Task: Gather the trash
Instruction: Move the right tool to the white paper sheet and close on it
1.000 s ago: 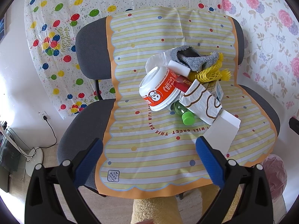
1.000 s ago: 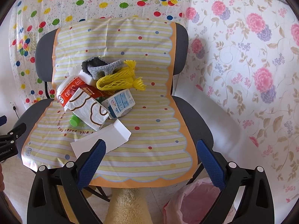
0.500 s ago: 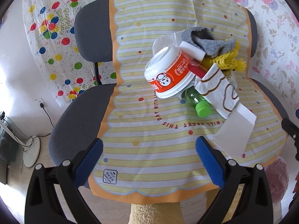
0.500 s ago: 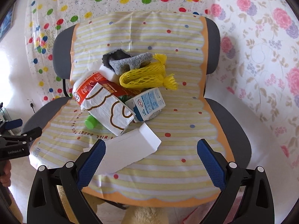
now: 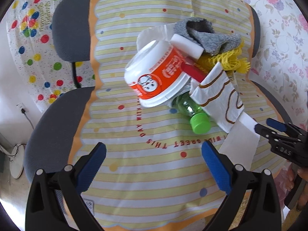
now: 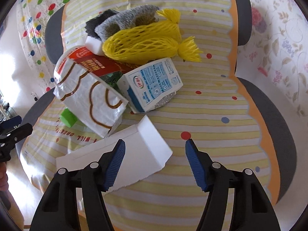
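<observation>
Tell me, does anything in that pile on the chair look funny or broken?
Yes. The orange and white tub lies tipped on its side across the green bottle, and the blue and white milk carton has a crumpled end. Nothing looks spilled.

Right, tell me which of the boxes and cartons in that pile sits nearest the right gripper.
The plain white box, lying flat at the front of the pile, right at the right gripper. The blue-printed milk carton lies farther back.
</observation>
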`<state>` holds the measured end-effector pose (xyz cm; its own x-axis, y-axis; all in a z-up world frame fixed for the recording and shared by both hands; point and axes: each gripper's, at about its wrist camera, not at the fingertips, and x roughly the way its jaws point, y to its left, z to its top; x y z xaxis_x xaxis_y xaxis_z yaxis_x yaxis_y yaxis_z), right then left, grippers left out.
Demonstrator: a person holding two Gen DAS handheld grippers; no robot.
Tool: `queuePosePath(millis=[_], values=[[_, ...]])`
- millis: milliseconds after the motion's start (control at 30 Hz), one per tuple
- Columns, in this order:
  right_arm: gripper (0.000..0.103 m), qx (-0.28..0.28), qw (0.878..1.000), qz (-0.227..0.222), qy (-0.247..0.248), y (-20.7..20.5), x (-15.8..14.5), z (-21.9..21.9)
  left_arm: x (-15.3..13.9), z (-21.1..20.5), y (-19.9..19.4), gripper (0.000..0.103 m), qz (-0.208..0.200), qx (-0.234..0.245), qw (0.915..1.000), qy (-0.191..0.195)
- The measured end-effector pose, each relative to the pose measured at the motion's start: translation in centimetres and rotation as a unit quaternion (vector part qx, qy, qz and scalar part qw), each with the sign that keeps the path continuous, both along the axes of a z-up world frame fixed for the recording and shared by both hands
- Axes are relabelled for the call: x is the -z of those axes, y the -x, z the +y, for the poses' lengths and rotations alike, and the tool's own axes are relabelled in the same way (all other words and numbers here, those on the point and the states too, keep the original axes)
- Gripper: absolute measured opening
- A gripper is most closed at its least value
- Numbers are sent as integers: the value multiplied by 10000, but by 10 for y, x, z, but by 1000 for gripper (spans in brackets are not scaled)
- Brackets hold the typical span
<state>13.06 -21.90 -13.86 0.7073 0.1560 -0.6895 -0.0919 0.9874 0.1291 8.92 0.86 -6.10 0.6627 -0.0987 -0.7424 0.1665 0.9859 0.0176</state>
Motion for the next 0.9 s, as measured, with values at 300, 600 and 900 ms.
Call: queuePosePath(millis=[300, 600, 900], values=[[18, -364, 9985, 205, -362, -5, 22, -5, 10, -16, -2, 96, 155, 262, 9995, 3], [1, -79, 9989, -454, 92, 73, -20, -23, 1, -31, -8, 88, 214, 589, 9972, 398], [1, 318, 9977, -590, 132, 87, -23, -51, 10, -48, -52, 64, 369, 952, 9902, 954]])
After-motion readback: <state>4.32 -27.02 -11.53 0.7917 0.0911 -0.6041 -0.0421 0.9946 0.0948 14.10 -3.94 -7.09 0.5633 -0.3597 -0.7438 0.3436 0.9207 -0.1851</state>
